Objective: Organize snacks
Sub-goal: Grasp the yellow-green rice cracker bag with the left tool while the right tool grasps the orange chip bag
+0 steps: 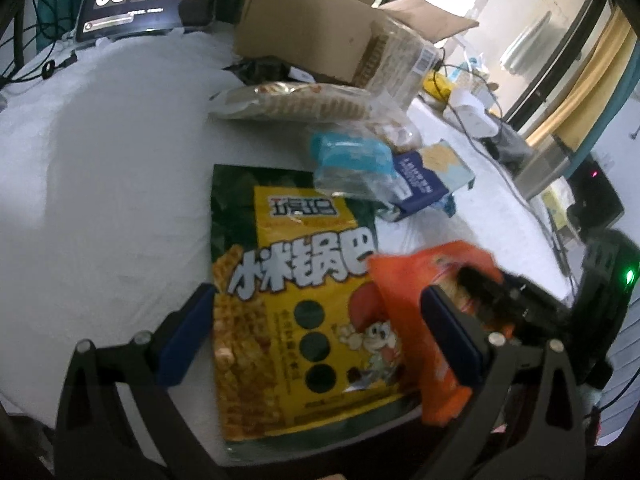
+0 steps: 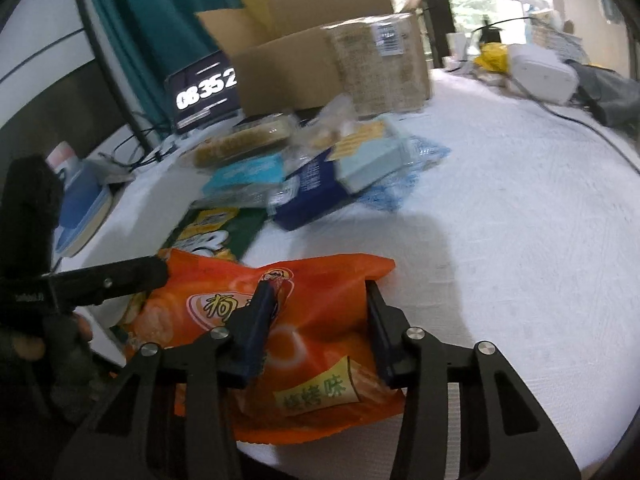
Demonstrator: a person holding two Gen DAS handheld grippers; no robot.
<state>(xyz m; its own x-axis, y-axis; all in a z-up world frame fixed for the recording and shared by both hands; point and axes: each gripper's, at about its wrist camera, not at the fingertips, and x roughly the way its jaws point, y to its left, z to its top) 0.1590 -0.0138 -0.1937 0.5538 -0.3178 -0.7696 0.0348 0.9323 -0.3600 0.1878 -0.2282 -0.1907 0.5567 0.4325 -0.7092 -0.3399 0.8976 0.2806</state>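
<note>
White cloth-covered table (image 2: 500, 220), cardboard box (image 2: 320, 64) far, teal curtain (image 2: 160, 20) behind — right gripper (image 2: 316, 312) pinching orange snack bag (image 2: 304, 340), left gripper (image 1: 316, 328) spread wide over yellow bag (image 1: 280, 300), holding nothing.

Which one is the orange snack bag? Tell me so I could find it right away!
Start at the big cardboard box at the back of the white table, then come forward past the pile of blue packets. The orange bag lies nearest, overlapping the big yellow-and-green bag, between the right gripper fingers. It is the only bright orange packet.
</note>
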